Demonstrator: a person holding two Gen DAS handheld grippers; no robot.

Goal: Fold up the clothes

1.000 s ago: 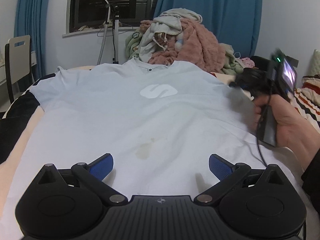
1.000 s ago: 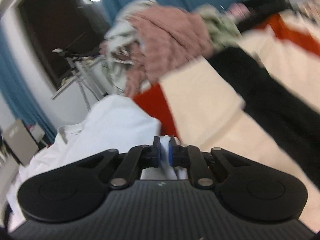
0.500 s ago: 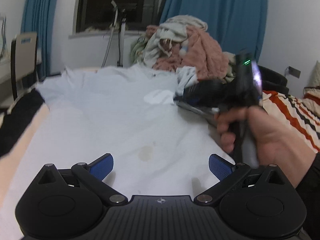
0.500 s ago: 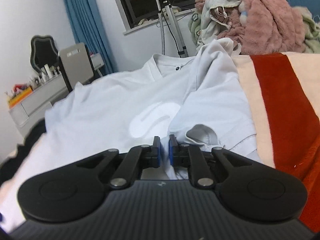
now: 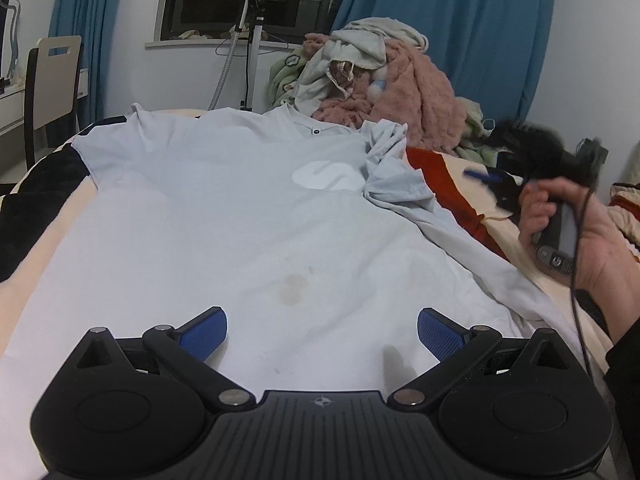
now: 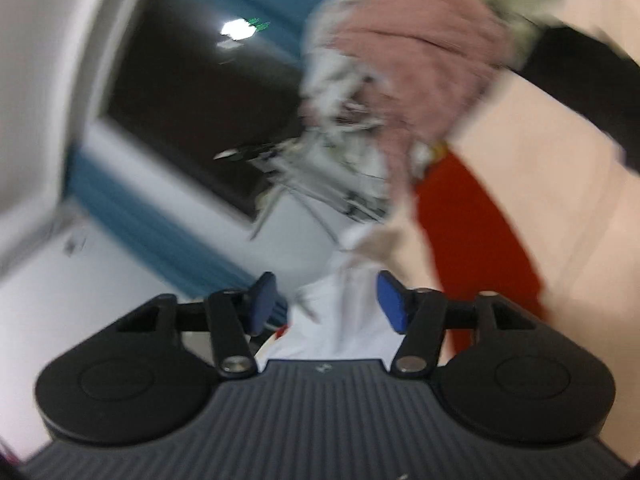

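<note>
Now your left gripper [image 5: 322,330] hovers with jaws spread wide over the hem of the pale blue shirt [image 5: 224,216] lying flat on the bed [image 5: 476,184]. Your right gripper [image 6: 324,300] has jaws released, shirt fabric just beyond them.

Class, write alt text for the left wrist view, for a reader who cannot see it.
A pale blue T-shirt lies spread on a bed, its right sleeve folded inward. The left hand-held gripper hovers open above the hem; a hand holds the right hand-held gripper beside the shirt.
</note>
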